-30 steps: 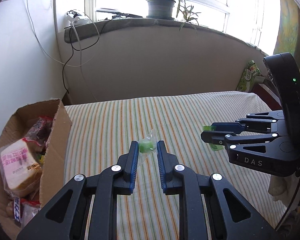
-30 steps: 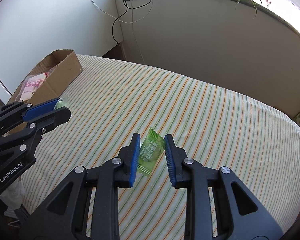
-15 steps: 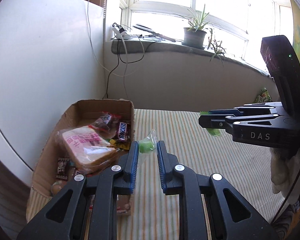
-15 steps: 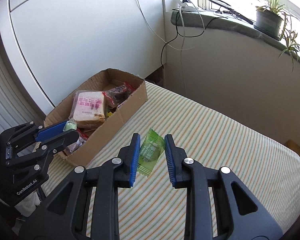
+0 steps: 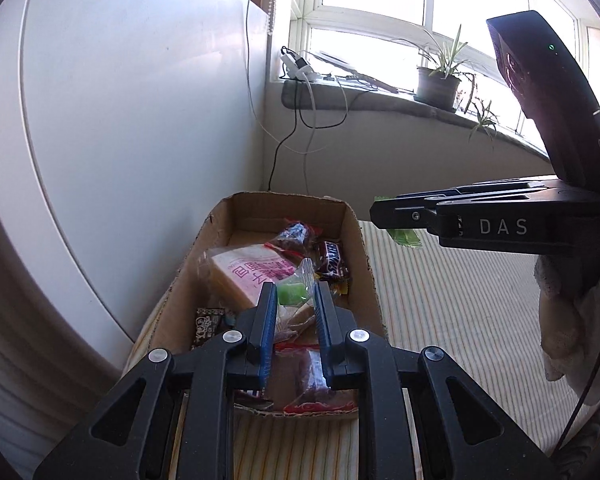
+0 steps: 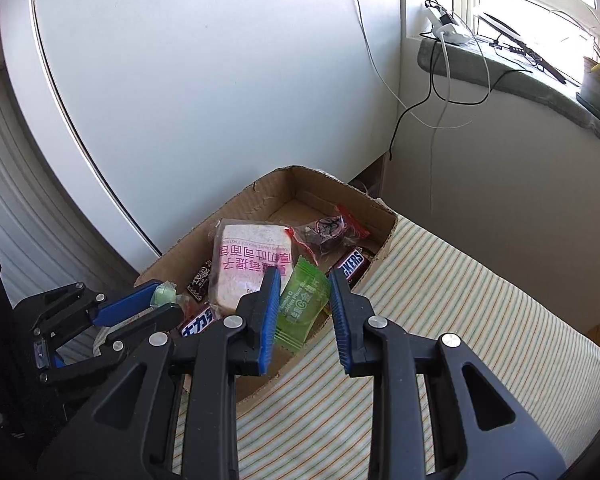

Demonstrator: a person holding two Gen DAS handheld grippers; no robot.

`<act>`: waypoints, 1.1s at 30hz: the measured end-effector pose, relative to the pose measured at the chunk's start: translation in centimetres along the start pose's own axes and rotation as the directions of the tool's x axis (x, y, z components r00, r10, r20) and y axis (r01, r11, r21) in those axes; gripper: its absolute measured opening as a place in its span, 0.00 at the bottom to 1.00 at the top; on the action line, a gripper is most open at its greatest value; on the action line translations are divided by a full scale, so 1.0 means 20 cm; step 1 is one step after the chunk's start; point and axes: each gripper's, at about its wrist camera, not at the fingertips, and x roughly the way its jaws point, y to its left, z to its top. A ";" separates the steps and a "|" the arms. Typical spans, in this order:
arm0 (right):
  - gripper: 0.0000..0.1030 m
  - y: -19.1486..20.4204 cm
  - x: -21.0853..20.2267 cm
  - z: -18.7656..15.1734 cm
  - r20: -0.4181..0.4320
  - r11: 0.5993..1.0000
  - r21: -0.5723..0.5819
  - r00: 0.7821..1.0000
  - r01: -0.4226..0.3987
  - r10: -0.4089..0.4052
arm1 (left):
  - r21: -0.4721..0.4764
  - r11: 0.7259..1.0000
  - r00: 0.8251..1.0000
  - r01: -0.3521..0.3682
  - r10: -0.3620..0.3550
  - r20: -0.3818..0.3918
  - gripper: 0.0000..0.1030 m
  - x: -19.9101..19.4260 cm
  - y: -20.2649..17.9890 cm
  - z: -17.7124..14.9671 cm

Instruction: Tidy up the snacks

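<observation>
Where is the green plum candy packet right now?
In the right wrist view, the green plum candy packet is pinched in the right gripper, above the cardboard box's near edge, beside the bread pack.

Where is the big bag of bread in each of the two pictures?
Left wrist view: the bread bag lies in the cardboard box, just beyond the left gripper.
Right wrist view: the bread bag sits mid-box, left of the right gripper.
Shared landmark: the Snickers bar.
</observation>
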 end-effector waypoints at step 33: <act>0.77 0.01 -0.31 -0.22 0.103 0.993 0.015 0.987 0.120 -0.121 | -0.051 0.996 0.997 -0.068 0.069 0.026 0.61 -0.23 -0.05 -0.05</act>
